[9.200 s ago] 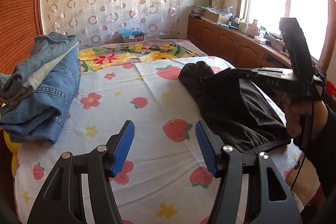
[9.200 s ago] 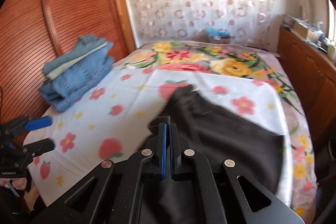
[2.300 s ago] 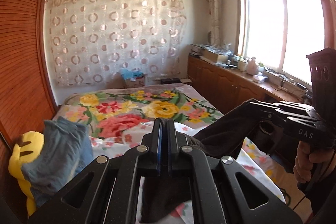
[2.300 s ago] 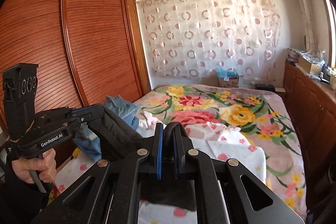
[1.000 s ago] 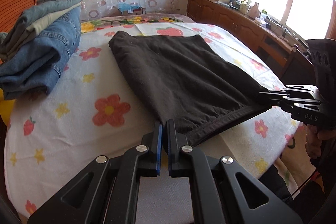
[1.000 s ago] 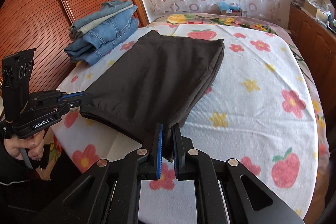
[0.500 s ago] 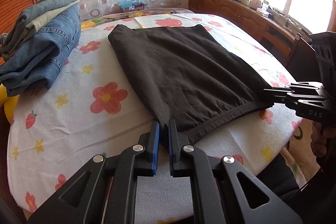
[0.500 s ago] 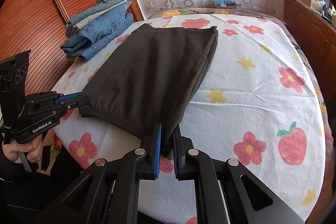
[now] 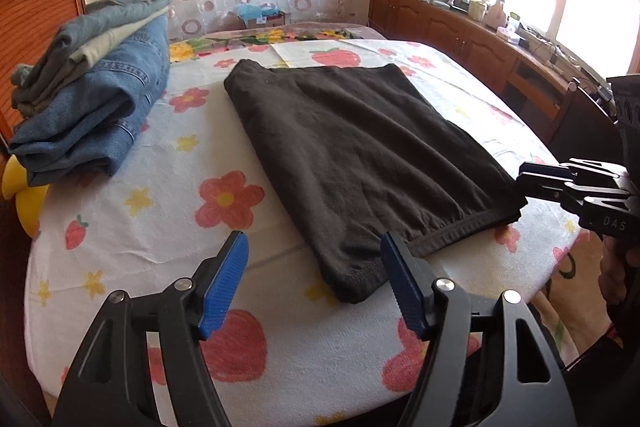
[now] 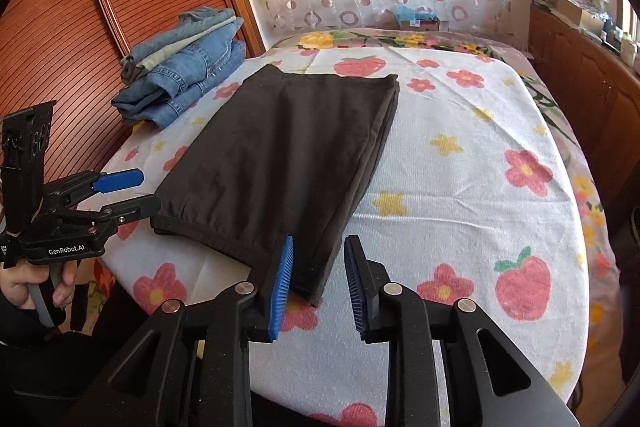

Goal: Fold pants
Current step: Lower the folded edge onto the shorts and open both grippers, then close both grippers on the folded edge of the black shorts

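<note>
beside folded black pants (image 9: 360, 147), jeans stack (image 9: 92, 107); both hand-held grippers (image 9: 314, 281) (image 10: 318, 279) apparently spread apart, empty

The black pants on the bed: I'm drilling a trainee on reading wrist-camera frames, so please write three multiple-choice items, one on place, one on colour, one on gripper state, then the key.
1. Where does the stack of folded jeans lie relative to the black pants in the right wrist view?
A. Left of them, apart, by the wooden wardrobe
B. On top of them
C. Right of them, by the cabinets

2. What colour are the gripper pads?
A. Red
B. Blue
C. Yellow

3. How do the left gripper and right gripper stand?
A. Both shut on the waistband
B. Left shut, right open
C. Both open

Key: 1 A, bare bedsheet shows between jeans and pants; 2 B, the ribbed pads are blue in both views; 3 C, a clear gap separates each pair of fingers, and the pants lie flat, unpinched.
</note>
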The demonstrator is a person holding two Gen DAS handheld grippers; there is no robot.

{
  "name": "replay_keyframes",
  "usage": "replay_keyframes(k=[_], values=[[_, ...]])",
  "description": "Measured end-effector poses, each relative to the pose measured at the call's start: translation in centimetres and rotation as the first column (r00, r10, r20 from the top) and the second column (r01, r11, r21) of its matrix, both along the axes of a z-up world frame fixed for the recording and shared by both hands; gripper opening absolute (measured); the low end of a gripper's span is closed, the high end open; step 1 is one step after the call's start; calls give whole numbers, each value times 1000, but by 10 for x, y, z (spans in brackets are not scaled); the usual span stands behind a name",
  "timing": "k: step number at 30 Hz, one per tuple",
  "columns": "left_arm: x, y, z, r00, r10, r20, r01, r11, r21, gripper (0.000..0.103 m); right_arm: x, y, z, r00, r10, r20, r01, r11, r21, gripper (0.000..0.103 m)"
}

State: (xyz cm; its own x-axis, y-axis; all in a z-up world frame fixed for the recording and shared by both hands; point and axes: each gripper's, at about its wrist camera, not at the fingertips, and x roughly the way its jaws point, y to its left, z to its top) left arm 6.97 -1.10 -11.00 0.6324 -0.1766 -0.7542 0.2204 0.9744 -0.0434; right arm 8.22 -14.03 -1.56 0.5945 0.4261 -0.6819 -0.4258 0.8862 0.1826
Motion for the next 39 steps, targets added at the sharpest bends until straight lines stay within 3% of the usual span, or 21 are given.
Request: replay_keyframes(k=[11,18,22,23,27,31,36,39], values=[[4,1,-17,1000,1,-29,0,1000,13,70,2,9,-16,999,16,-47,-17,1000,-24,34],[2,8,-27,1000,5,-29,-6,999,-47,71,2,13,-20,999,15,-45,-17,999,-36,34],[0,9,-27,1000,-1,-19,0,999,-51,71,1,14,-21,999,23,-37,-25,999,-45,33],[-1,8,-27,1000,-3,-19,2,999,-54,70,1,15,-21,999,29,-36,-31,998,-48,28],[-6,6,-26,999,-34,-18,33,996,-79,53,0,17,-21,999,39,-36,-41,998,-46,26],[-9,3,-26,998,-59,-19,57,994,-91,44,2,16,-21,998,46,-33,-48,998,-35,15],[-12,-3,-23,995,-103,-18,100,988,-115,15,1,14,-18,998,50,-25,-50,999,-3,11],[-14,-4,-18,995,-101,-1,100,989,-108,11,1,11,-15,998,53,-18,-53,998,20,10]])
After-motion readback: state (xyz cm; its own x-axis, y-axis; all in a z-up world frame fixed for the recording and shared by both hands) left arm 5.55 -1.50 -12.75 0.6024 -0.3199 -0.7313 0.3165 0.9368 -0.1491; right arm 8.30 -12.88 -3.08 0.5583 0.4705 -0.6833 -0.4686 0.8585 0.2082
